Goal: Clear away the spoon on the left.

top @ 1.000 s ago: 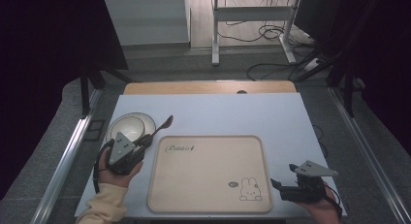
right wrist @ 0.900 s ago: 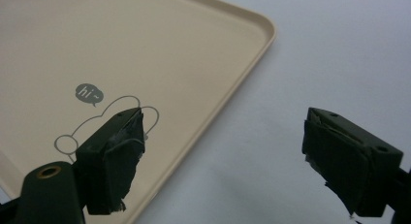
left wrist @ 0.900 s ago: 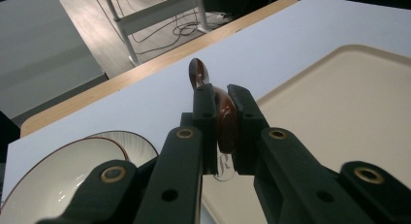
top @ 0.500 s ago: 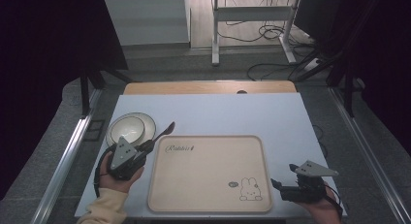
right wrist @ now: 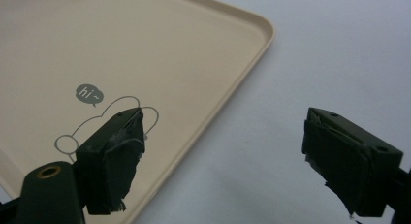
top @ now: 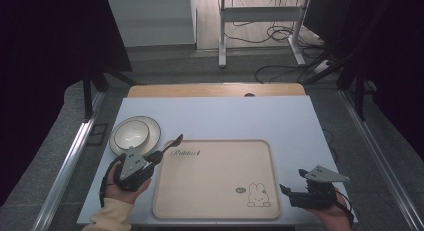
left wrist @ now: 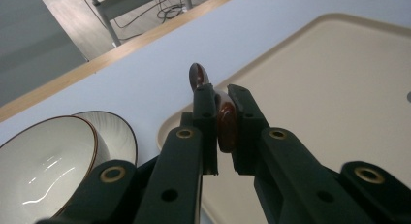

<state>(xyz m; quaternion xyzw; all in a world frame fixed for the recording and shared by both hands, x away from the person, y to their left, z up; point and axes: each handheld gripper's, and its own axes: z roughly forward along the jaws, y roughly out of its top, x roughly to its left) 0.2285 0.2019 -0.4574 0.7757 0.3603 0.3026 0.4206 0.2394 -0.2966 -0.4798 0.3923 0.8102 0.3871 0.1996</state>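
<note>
A dark brown spoon (left wrist: 226, 127) sits pinched between the jaws of my left gripper (left wrist: 220, 95), its bowl end sticking out past the tips. In the high view the left gripper (top: 161, 153) hovers at the left edge of the beige tray (top: 215, 181), and the spoon (top: 176, 140) points over the tray's far left corner. A white bowl (top: 130, 132) rests on a white plate (top: 153, 126) just beyond that hand. My right gripper (top: 292, 182) is open beside the tray's near right corner. Nothing lies between the wide-apart jaws of the right gripper (right wrist: 225, 132).
The tray (right wrist: 121, 44) carries a rabbit drawing (top: 258, 197) near its right front corner and lies on a pale blue table (top: 240, 116). A wooden strip (top: 215, 90) runs along the table's far edge. Metal rails flank the table on both sides.
My left gripper has carried the spoon a little to the right and toward the person, closer to the tray. The right gripper has stayed where it was.
</note>
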